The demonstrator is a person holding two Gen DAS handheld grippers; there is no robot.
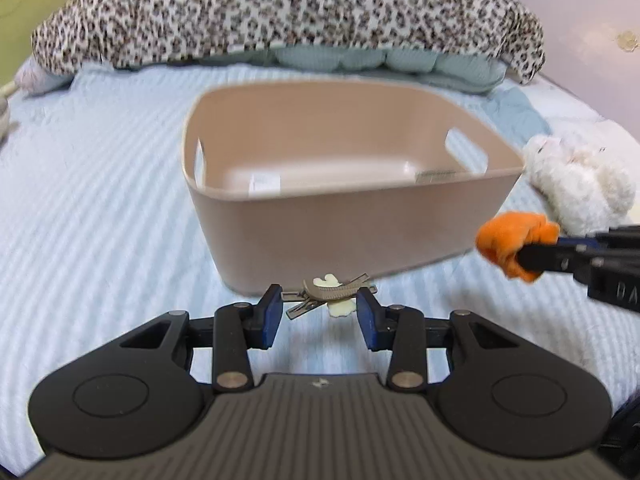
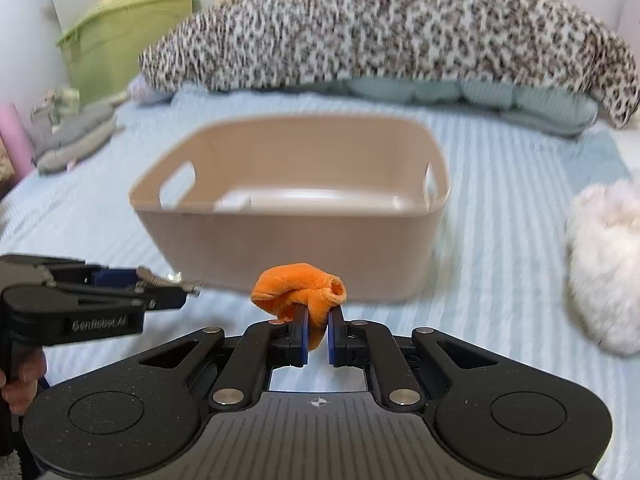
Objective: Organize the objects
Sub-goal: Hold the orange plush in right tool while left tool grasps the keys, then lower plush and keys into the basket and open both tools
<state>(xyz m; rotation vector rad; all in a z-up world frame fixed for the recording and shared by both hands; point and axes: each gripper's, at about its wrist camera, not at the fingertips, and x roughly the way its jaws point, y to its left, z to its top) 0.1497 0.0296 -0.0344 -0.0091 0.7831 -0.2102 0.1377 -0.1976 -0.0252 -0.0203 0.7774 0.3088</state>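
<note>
A beige plastic bin (image 1: 360, 228) with handle cutouts stands on the striped light-blue bedspread; it also shows in the right wrist view (image 2: 296, 240). My left gripper (image 1: 319, 300) is shut on a metal hair clip (image 1: 328, 295) with a cream flower, held just in front of the bin's near wall. My right gripper (image 2: 318, 312) is shut on a small orange plush toy (image 2: 300, 290), held in front of the bin. The orange toy also shows at the right of the left wrist view (image 1: 516, 246). The left gripper with the clip shows at the left of the right wrist view (image 2: 168, 288).
A white fluffy plush (image 1: 580, 180) lies right of the bin, also in the right wrist view (image 2: 604, 264). A leopard-print blanket (image 1: 280, 12) over teal cushions lies behind the bin. A grey plush (image 2: 76, 140) and a green storage box (image 2: 120, 48) are at far left.
</note>
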